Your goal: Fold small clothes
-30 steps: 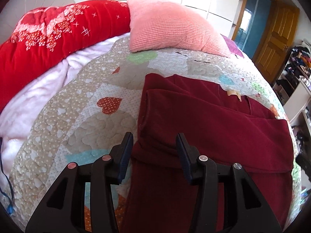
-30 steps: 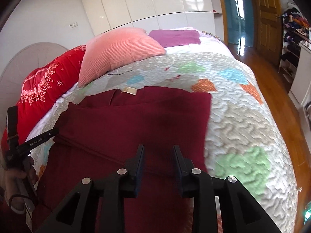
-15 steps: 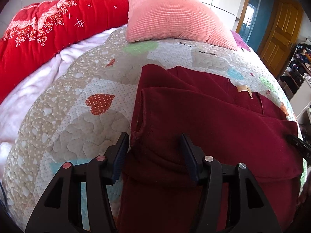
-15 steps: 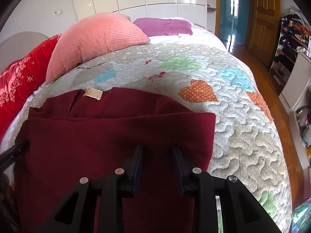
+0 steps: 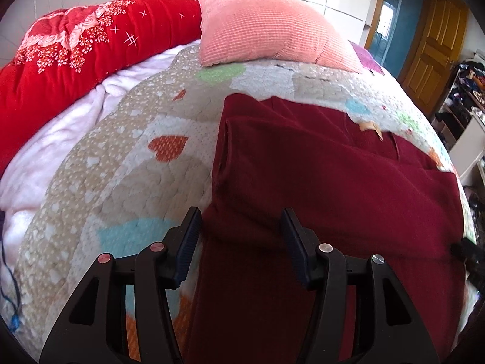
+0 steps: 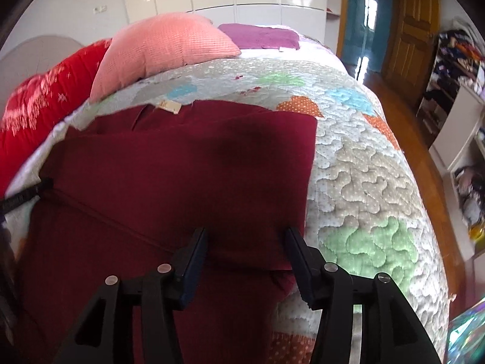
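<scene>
Dark maroon garment between and ahead of black jaws, plain, tan label at far edge. Quilt beneath: beige and white dotted patches, hearts in orange, red, light blue, green. Salmon-pink ribbed pillow far ahead. Red blanket ahead-left, pink-white floral print, white sparkles. Purple cloth beyond pillow. Orange-brown door ahead-right.

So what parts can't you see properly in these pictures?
- Near end of the garment: both views, cut off by the bottom edge and covered by each claw's body.
- Words on its tag: too small, either view.
- Red blanket: blurred in the right view.
- Shelf clutter: small and squeezed at the left view's edge.
</scene>
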### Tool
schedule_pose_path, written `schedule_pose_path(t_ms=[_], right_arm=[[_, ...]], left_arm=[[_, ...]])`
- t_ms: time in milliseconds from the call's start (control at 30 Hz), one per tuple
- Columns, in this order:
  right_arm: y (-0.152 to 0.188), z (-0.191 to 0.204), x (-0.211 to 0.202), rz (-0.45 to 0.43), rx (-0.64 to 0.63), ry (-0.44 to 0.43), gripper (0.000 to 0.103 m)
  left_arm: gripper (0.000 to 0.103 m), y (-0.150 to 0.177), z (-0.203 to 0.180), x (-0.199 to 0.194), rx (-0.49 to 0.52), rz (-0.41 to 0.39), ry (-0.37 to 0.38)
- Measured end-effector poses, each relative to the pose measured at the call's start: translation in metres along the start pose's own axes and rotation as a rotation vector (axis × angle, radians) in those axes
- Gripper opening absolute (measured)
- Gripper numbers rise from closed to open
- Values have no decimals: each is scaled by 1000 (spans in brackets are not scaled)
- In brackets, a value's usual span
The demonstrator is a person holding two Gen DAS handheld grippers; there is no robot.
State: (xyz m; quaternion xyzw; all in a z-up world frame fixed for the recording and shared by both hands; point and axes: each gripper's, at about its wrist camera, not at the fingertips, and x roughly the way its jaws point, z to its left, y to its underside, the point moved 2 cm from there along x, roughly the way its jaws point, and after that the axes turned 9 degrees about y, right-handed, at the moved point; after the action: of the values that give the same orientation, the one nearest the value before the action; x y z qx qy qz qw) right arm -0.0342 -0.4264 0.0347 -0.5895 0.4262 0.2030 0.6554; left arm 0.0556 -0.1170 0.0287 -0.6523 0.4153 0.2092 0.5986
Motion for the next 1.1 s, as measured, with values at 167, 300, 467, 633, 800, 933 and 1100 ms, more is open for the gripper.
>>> schedule_pose_path(t_ms=[167,300,467,633,800,933,1100], right_arm=[[11,-18,-44,-30,95,-120,51],[34,-32,-84,-57,140,-192,51],[66,-49,-123,-40,159,-274,52],[101,-58,-146,-21,135,-282,54],[137,-61,-156,8,105,-310,58],[171,-52,-150,78,72,-349,59],[205,-44,-137,149,70,-409,59]], left_arm=[[54,27,1,-20,40,16,-49],[54,48,1,-40,48,18,-37],[54,75,-3,-73,47,0,-5],[54,101,-2,-97,16,4,10],[54,123,0,-116,24,38,72],[55,140,16,-131,-30,70,127],[62,156,39,-143,-84,82,101]])
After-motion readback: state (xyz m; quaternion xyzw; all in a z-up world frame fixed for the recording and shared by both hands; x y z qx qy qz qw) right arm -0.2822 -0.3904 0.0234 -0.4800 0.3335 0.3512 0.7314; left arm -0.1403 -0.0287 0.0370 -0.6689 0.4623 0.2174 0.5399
